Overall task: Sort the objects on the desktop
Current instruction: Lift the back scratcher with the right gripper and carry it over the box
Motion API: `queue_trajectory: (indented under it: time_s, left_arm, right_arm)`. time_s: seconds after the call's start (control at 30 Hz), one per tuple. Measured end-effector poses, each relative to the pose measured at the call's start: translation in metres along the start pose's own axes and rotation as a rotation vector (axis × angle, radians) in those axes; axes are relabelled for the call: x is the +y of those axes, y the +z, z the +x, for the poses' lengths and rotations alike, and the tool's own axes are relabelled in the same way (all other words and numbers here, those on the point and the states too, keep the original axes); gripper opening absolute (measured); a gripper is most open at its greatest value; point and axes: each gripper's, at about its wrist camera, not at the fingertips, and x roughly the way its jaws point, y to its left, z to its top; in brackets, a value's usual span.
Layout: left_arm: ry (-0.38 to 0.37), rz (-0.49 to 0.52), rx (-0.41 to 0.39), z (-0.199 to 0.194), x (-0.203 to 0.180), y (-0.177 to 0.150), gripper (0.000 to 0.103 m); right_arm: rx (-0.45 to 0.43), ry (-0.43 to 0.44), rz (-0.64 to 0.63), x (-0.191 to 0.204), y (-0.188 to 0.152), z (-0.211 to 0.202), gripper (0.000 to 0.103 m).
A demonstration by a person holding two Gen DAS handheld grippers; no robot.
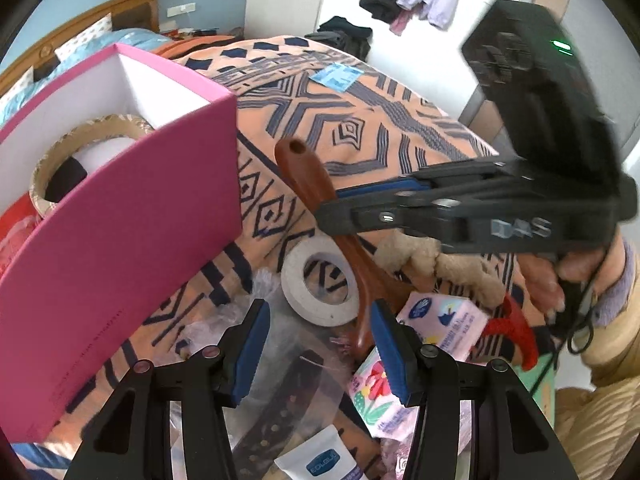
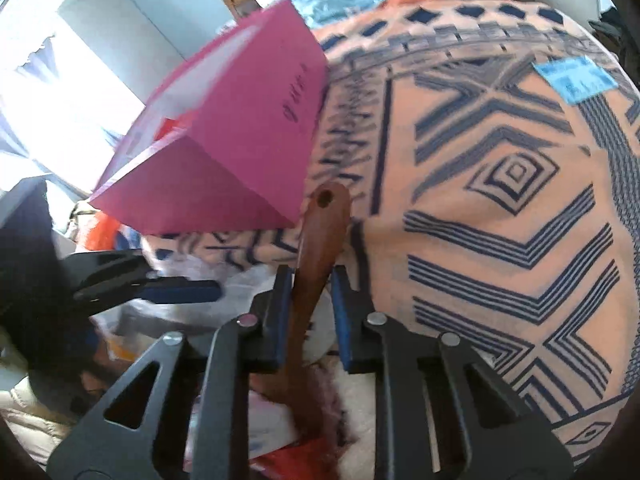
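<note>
Patterned orange-and-navy blanket (image 2: 500,208) covers the work surface. The pink box (image 1: 120,216), open-topped, stands at far left with a woven ring (image 1: 52,168) already inside, and is judged to be the sorting bin. Near its foot lies a clutter of a tape roll (image 1: 320,284), a pink tissue pack (image 1: 444,328), a clear plastic bag (image 1: 280,360) and a white tube (image 1: 324,460).

The right gripper (image 2: 310,320) straddles the wooden brush handle (image 2: 320,240), which points up and away toward the box corner. Its blue pads (image 2: 280,312) stand narrow; the left one looks against the wood, and a thin gap may remain on the right, so a firm hold cannot be confirmed. The left gripper (image 1: 316,348) hangs half-open and empty above the clutter.

Risks, largest first:
- The long handle may strike the near box wall on the carry and tip the box.
- The grip sits on a smooth, tapered handle; the heavier head, buried below, may swing and pivot the brush out.
- The rising head may drag the bag or tissue pack.
</note>
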Motion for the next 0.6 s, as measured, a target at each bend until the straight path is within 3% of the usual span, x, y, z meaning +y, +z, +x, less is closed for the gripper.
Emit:
queue_trajectory:
  time_s: [0.47,0.53,0.6]
  left_arm:
    - [-0.074,-0.026,-0.079,-0.016,-0.005,0.008,0.052]
    - [-0.078,-0.021,-0.086,-0.016,-0.007,0.009,0.03]
    - [-0.07,-0.023,-0.091,-0.016,-0.007,0.01,0.027]
  right_arm:
    - [-0.09,0.08,-0.109,0.042,0.005,-0.026,0.016]
    - [-0.092,0.086,-0.117,0.047,0.004,-0.025,0.016]
    - [-0.084,0.091,-0.121,0.049,0.005,-0.022,0.016]
